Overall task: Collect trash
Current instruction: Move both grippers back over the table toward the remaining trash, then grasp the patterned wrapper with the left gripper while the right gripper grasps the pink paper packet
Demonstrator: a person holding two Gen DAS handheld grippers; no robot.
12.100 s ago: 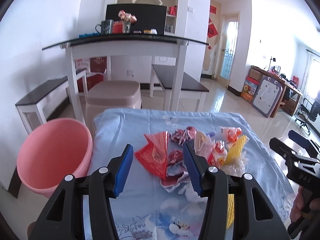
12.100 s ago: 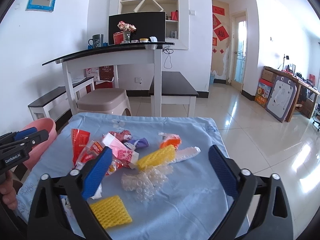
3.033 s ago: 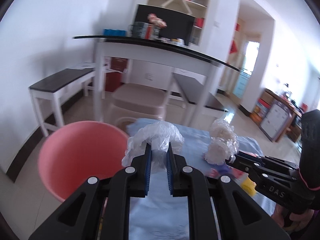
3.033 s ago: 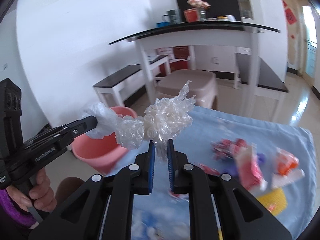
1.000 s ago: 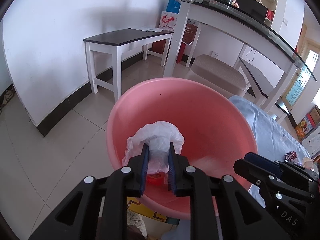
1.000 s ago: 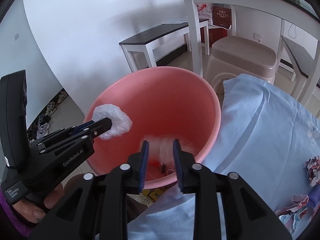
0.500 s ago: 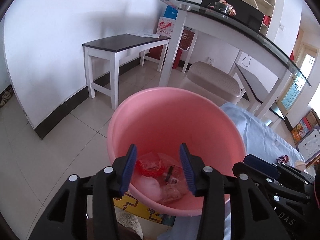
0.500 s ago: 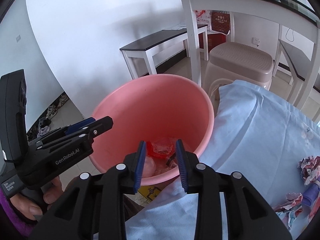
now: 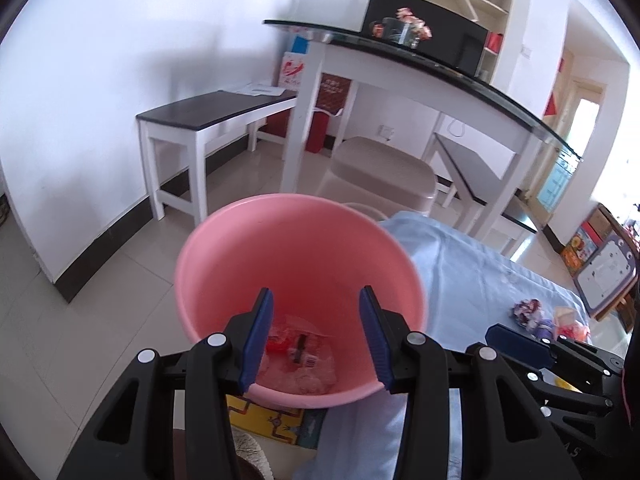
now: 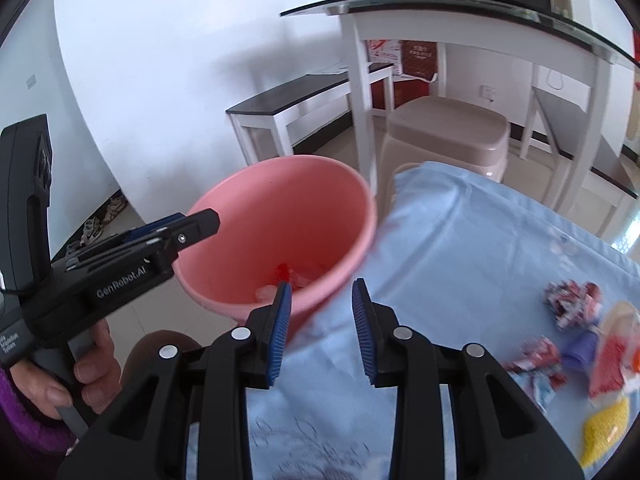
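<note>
Below left gripper (image 9: 316, 304) — trash (image 9: 298, 354) inside pink bucket (image 9: 248, 248).

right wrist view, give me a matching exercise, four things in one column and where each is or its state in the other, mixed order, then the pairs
Things:
1. bucket
2. right gripper
3. yellow foam net
4. stool

Places or states:
A. open and holding nothing
B. on the floor beyond the blue cloth
C. on the cloth at the far right edge of the view
D. beside the cloth, with wrappers in the bottom

Pairs: 1-D, 2-A, 3-C, 4-B
</note>
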